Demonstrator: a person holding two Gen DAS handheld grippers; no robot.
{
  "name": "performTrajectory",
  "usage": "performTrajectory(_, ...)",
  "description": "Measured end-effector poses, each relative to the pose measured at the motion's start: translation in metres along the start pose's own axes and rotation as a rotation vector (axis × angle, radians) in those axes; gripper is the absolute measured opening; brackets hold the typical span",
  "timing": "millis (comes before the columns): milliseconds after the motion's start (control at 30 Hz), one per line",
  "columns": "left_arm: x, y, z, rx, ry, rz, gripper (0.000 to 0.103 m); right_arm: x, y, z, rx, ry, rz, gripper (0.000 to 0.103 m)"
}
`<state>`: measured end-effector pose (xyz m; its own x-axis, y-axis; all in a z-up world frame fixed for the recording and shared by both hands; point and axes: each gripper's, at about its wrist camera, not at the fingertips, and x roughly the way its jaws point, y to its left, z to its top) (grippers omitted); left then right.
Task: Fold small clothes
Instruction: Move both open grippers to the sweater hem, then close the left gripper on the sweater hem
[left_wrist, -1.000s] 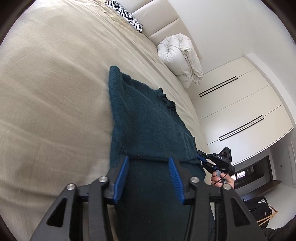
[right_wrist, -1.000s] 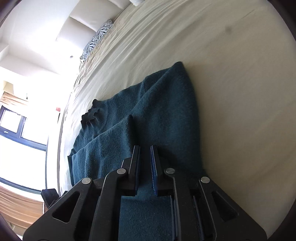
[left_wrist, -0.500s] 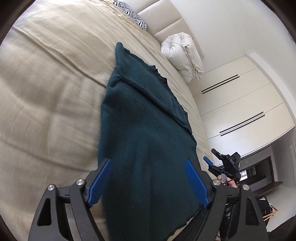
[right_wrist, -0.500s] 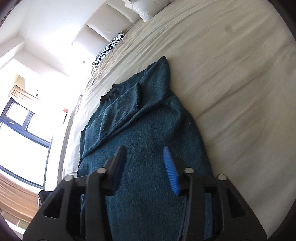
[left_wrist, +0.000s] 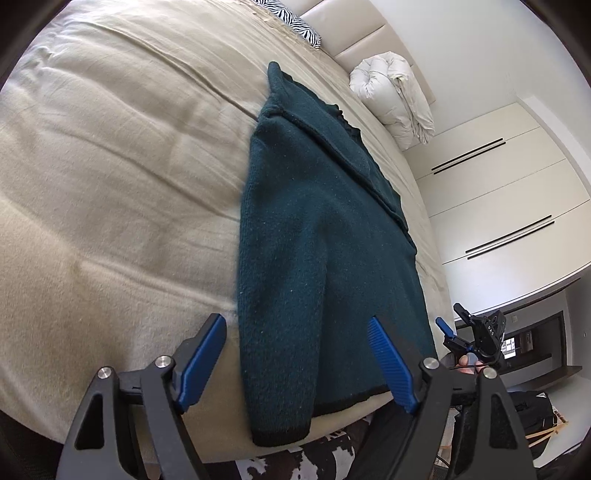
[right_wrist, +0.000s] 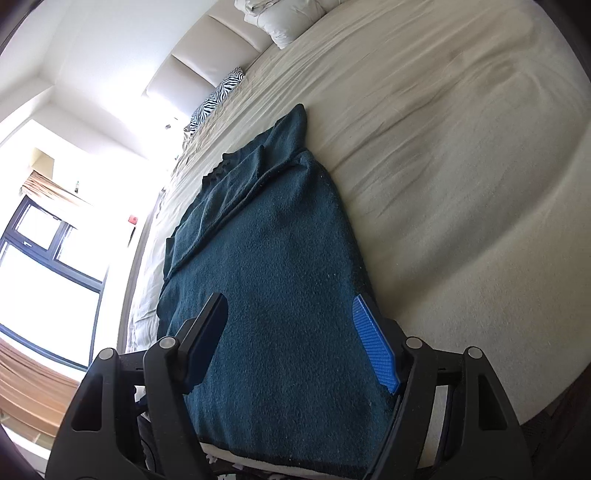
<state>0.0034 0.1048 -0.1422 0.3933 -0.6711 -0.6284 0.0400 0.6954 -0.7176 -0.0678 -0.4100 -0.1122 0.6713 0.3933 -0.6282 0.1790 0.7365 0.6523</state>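
A dark teal sweater (left_wrist: 317, 258) lies flat on the bed (left_wrist: 110, 166), its hem at the near edge and its neck toward the headboard (left_wrist: 362, 33). One side is folded inward along its length. The left tool (left_wrist: 297, 363) hovers over the hem with its blue pads (left_wrist: 388, 365) spread wide and nothing pressed between them. The right tool (right_wrist: 290, 339) hangs above the sweater (right_wrist: 280, 277) near the same edge, its jaws opening, the cloth below them but not pinched. In the left view the right tool (left_wrist: 452, 326) shows past the sweater's far side, held by a hand (left_wrist: 467, 363). A zebra pillow (left_wrist: 291, 18) and a white duvet (left_wrist: 395, 96) rest by the headboard.
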Motion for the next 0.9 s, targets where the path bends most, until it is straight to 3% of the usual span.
performTrajectory(233,0.005,0.000,-0.012,0.013,0.064,0.001,0.080,-0.011,-0.013,-0.008,0.013,0.026,-0.001,0.070)
performTrajectory(400,0.013,0.000,-0.019,0.013,0.113,-0.008,0.070,-0.017,-0.022,-0.015,0.027,0.050,0.000,0.069)
performTrajectory(533,0.014,0.010,-0.017,-0.036,0.126,-0.035,0.056,-0.021,-0.031,-0.019,0.039,0.071,-0.007,0.069)
performTrajectory(900,0.005,0.029,-0.014,-0.193,0.084,-0.142,0.055,-0.038,-0.053,-0.027,0.068,0.088,-0.010,0.069)
